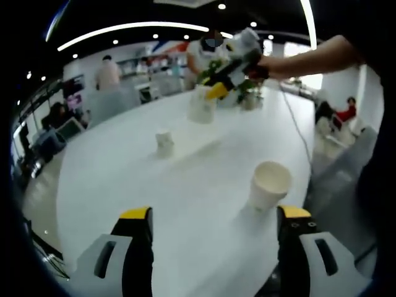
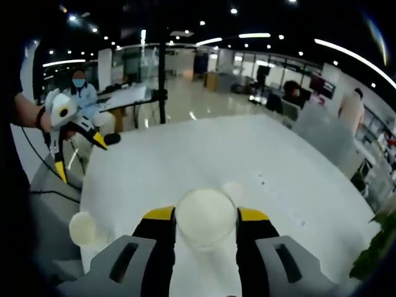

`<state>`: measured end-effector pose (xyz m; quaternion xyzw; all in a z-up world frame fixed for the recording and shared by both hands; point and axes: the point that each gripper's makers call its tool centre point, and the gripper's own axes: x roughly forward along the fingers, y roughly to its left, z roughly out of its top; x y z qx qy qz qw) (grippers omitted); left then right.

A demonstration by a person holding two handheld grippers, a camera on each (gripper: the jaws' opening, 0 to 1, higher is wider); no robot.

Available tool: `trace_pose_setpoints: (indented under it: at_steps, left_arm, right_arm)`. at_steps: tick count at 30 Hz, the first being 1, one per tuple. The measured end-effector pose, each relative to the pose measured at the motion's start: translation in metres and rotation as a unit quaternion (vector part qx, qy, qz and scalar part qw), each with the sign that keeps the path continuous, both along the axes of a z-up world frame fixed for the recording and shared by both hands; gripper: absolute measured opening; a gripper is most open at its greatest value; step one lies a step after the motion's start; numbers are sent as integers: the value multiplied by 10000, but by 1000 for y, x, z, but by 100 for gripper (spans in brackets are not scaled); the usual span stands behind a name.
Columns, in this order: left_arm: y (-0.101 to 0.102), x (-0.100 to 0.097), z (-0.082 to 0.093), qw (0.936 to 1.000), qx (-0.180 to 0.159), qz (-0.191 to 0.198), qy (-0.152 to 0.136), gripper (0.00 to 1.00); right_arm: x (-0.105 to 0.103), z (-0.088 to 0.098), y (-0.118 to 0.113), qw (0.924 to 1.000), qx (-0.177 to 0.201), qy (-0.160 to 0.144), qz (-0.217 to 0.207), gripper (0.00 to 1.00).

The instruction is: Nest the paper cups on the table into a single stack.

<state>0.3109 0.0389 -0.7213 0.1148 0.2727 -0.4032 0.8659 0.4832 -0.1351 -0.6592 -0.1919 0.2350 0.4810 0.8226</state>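
A white paper cup [image 2: 205, 219] sits clamped between the right gripper's [image 2: 205, 218] jaws, mouth toward the camera, lifted above the white table [image 2: 247, 161], probably so it can be carried to another cup. In the left gripper view that held cup [image 1: 202, 104] hangs at the table's far side. A small cup [image 1: 164, 142] stands mid-table, and an upright cup [image 1: 268, 184] waits just ahead of the left gripper [image 1: 213, 230], whose jaws are spread wide and empty, seemingly ready to take it.

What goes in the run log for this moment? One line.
right gripper: shut on paper cup | left gripper: open, empty | loose cups on table: near, small
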Motion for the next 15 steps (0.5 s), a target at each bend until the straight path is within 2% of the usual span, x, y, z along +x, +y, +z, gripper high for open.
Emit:
trace_pose_setpoints:
  at_steps: [2, 11, 15]
  left_arm:
    - [-1, -2, 0, 10000, 15, -33, 2, 81]
    - [-4, -2, 4, 10000, -25, -89, -13, 81]
    - [-6, 3, 9, 9999, -74, -99, -81, 81]
  right_arm:
    - [-6, 11, 0, 9999, 133, -53, -35, 34]
    - [-30, 35, -3, 9991, 393, -120, -81, 34]
    - [-44, 49, -1, 9984, 497, -278, -64, 34]
